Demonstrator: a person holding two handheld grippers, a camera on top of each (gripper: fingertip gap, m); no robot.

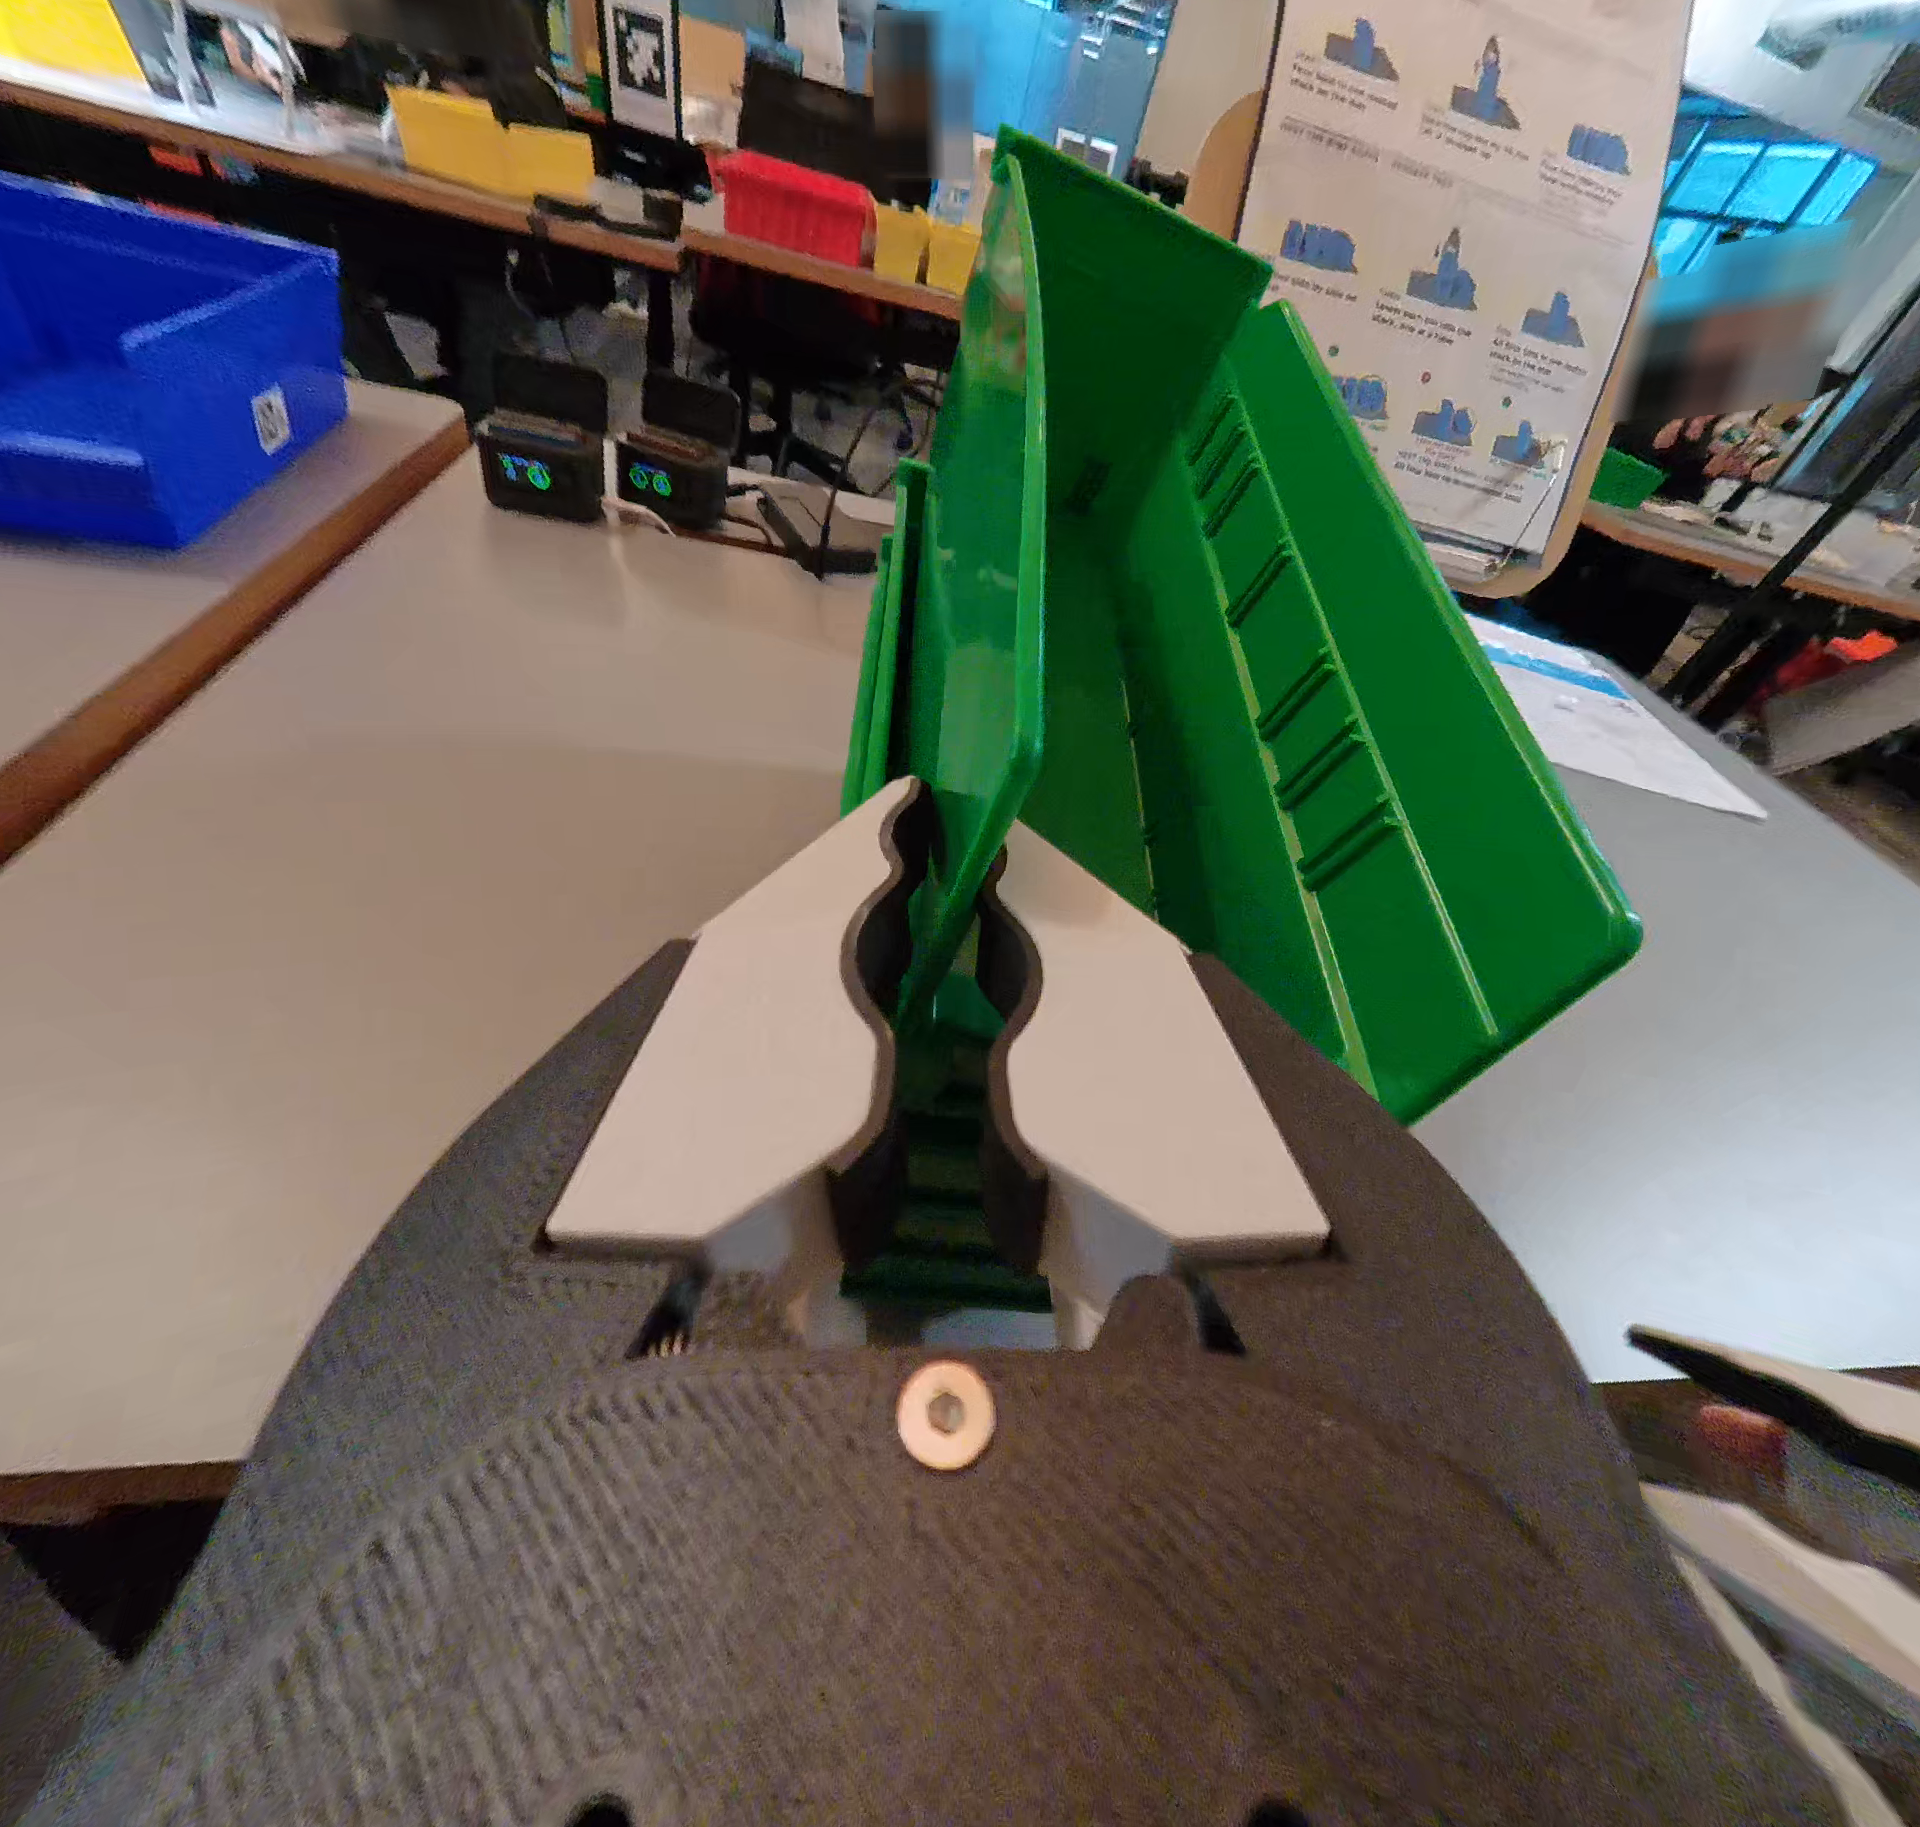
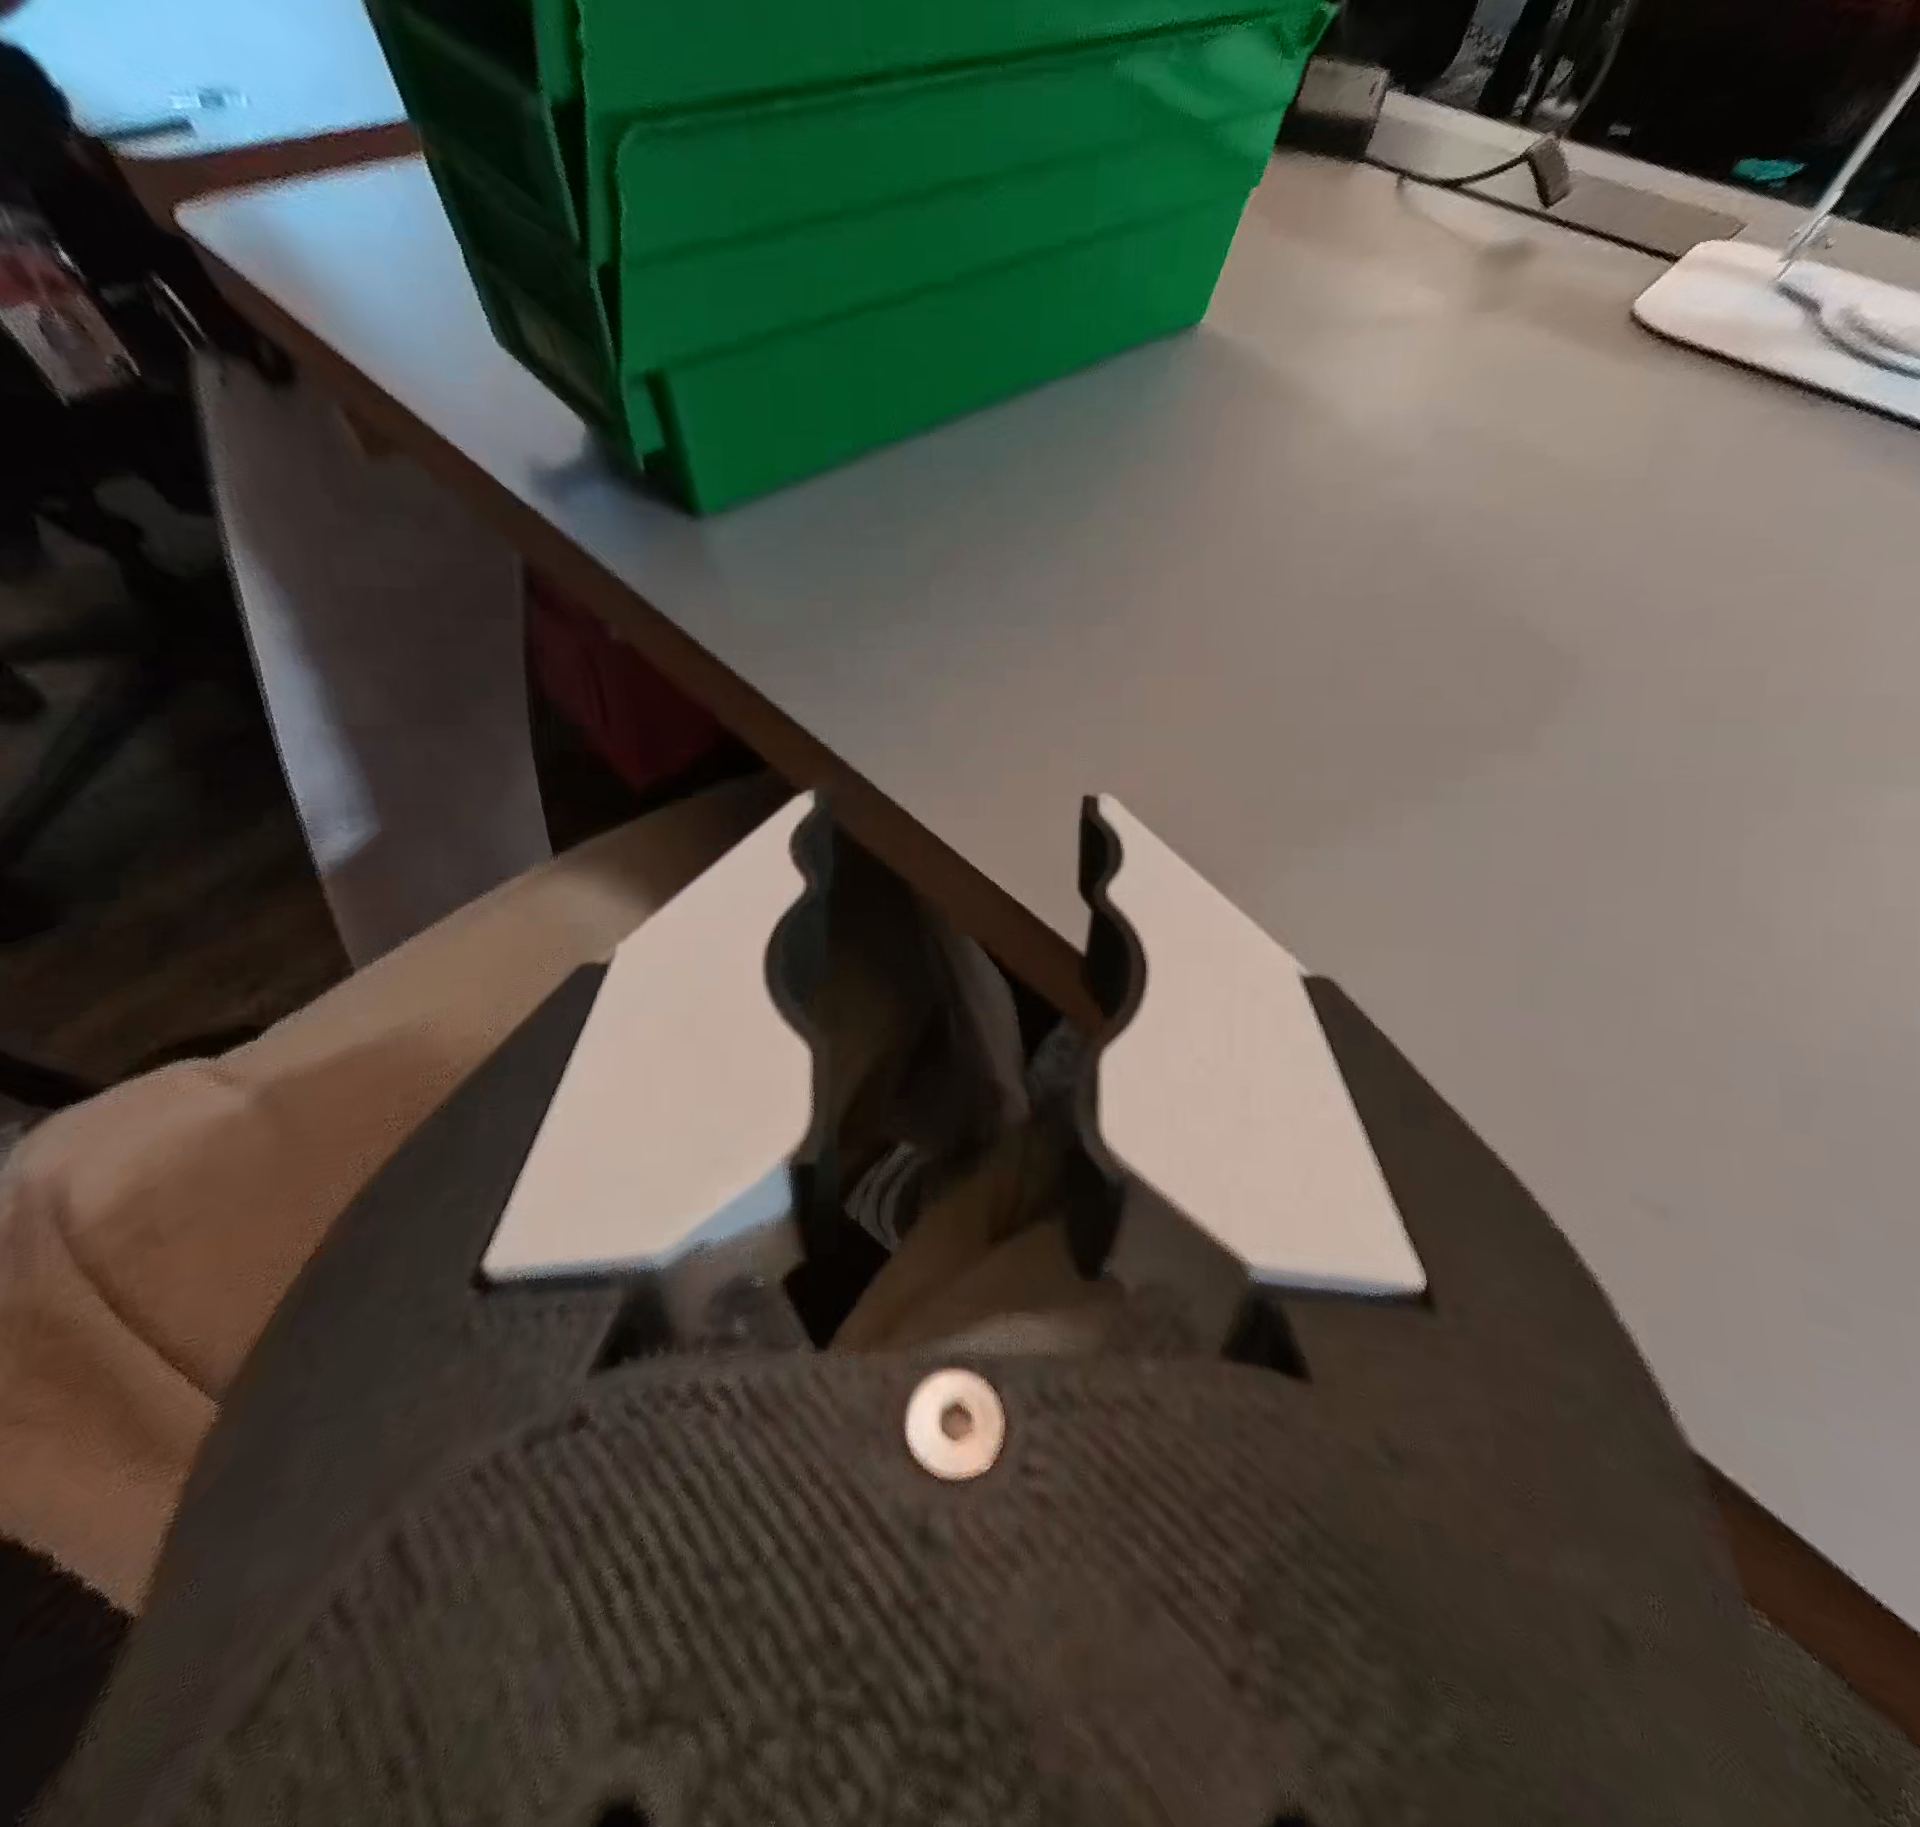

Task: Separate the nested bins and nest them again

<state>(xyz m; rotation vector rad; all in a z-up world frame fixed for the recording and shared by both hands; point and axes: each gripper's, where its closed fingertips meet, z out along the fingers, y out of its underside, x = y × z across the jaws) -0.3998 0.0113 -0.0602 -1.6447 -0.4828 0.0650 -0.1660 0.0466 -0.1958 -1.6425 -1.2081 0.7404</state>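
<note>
Between the closed fingers of the left gripper sat the side wall of a green bin — tipped up off the grey table. The right gripper hung open and empty at the table edge — well apart from the nested green bins standing on it.

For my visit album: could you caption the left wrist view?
Left hand-held gripper shut on a green bin, tilting it up from the grey table.

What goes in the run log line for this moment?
left gripper: shut on green bin wall, tilted | right gripper: open, empty | green bin stack: on table
</note>
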